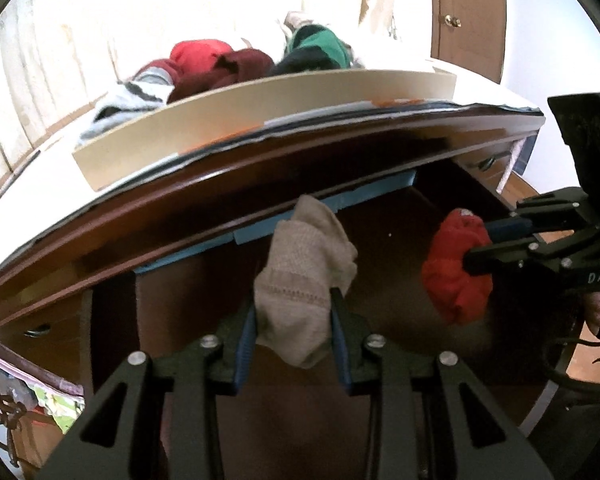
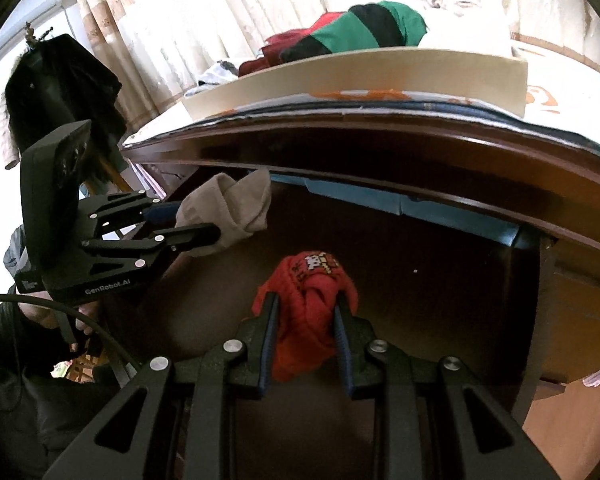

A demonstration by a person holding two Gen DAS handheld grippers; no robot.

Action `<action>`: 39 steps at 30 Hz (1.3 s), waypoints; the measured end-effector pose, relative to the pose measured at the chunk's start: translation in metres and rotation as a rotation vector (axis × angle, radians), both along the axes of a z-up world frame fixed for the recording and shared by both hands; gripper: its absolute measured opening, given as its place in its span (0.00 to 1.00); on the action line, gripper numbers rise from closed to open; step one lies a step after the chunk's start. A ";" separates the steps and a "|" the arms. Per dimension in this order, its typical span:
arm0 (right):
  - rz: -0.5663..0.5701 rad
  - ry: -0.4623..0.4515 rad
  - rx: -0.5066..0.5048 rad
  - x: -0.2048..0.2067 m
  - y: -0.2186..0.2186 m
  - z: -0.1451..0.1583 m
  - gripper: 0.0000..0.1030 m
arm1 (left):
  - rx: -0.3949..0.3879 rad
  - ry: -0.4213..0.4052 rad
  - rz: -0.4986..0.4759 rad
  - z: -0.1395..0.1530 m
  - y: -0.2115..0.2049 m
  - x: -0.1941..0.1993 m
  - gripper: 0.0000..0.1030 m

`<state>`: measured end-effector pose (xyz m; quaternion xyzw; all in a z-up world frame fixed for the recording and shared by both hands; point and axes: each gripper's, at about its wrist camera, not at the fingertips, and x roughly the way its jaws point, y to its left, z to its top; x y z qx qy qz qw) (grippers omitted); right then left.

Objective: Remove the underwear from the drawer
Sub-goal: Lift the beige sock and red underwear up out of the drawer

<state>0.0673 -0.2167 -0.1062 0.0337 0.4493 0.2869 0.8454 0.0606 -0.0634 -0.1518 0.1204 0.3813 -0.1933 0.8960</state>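
Above the open drawer (image 1: 400,232), the left gripper (image 1: 294,312) is clamping a beige garment (image 1: 304,276). The right gripper (image 2: 306,320) is pinching red underwear (image 2: 304,312) (patterned waistband up), both pieces hanging clear.

Your left gripper (image 1: 294,322) is matt black plastic with bright metal screw heads, its blue pads ribbed — same build on the right gripper (image 2: 306,330). The beige underwear (image 1: 304,276) you hold is soft knit cloth with a stitched band; the red underwear (image 2: 306,304) looks fuzzier. The drawer (image 1: 400,216) is dark, glossy varnished wood — the tray (image 1: 260,116) above is matt and pale.
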 end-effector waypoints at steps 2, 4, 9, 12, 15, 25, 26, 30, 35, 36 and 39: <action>-0.004 -0.015 0.004 -0.001 -0.001 0.002 0.27 | 0.002 -0.016 0.007 0.001 -0.001 -0.001 0.31; -0.008 -0.029 0.003 -0.003 0.000 0.003 0.27 | 0.002 -0.019 0.002 0.001 0.000 -0.002 0.31; -0.012 -0.043 0.002 -0.005 -0.001 0.004 0.27 | 0.000 -0.037 0.010 0.005 0.006 -0.006 0.31; -0.015 -0.055 0.004 -0.007 -0.003 0.004 0.27 | -0.008 -0.055 0.018 0.008 0.010 -0.008 0.31; -0.016 -0.069 0.007 -0.012 -0.004 0.006 0.27 | -0.014 -0.073 0.019 0.009 0.012 -0.011 0.31; -0.016 -0.180 0.024 -0.031 -0.011 0.019 0.27 | -0.067 -0.157 0.045 0.019 0.025 -0.021 0.31; -0.016 -0.196 0.027 -0.034 -0.012 0.020 0.27 | -0.074 -0.169 0.045 0.020 0.026 -0.023 0.31; -0.011 -0.244 0.033 -0.041 -0.015 0.025 0.27 | -0.098 -0.205 0.041 0.024 0.030 -0.027 0.31; -0.002 -0.292 0.036 -0.047 -0.013 0.030 0.27 | -0.110 -0.216 0.042 0.026 0.031 -0.029 0.31; -0.001 -0.300 0.038 -0.048 -0.013 0.032 0.27 | -0.112 -0.221 0.044 0.026 0.032 -0.030 0.31; -0.002 -0.314 0.044 -0.049 -0.012 0.035 0.27 | -0.128 -0.233 0.045 0.027 0.034 -0.032 0.31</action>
